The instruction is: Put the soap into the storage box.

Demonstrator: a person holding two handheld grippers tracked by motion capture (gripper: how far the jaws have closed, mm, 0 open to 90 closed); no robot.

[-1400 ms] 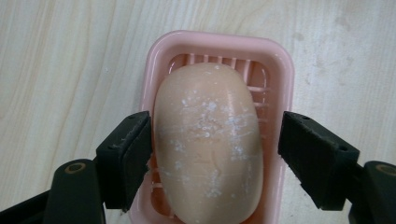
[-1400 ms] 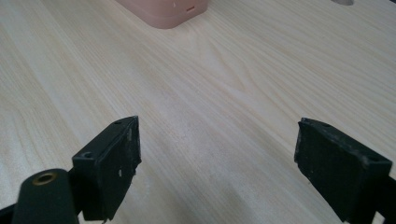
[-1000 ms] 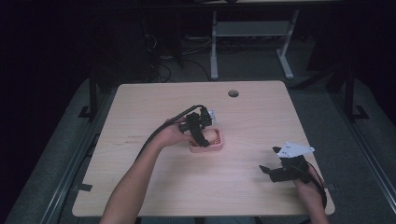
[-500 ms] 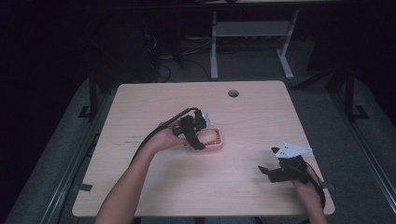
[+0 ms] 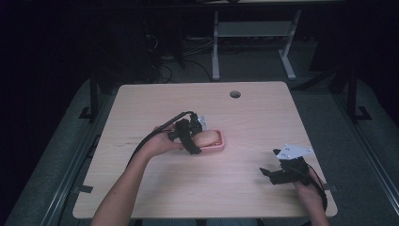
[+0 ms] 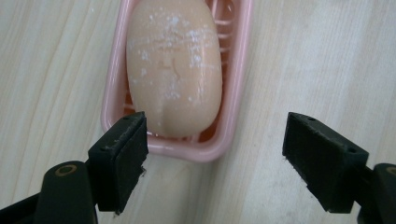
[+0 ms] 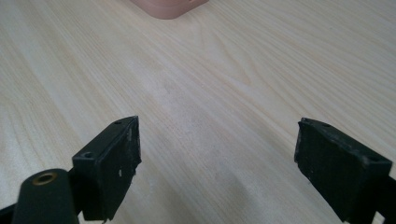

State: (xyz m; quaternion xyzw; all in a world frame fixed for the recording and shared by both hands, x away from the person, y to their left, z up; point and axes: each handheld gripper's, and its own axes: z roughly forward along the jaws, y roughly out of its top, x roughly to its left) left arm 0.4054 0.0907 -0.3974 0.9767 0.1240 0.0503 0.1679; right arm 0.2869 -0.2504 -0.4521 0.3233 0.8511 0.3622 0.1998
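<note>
Lying in pink dish (image 6: 231,100), soap (image 6: 173,70) just ahead of parted left gripper (image 6: 215,161) jaws

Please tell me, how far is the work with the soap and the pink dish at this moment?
Done, as it looks: the soap lies inside the pink soap dish on the table. In hand: the left gripper is open just short of the dish's near end, holding nothing. The right gripper is open over bare wood, apart from the dish. Left: probably only drawing the left gripper away; whether another step follows, I cannot tell.
</note>
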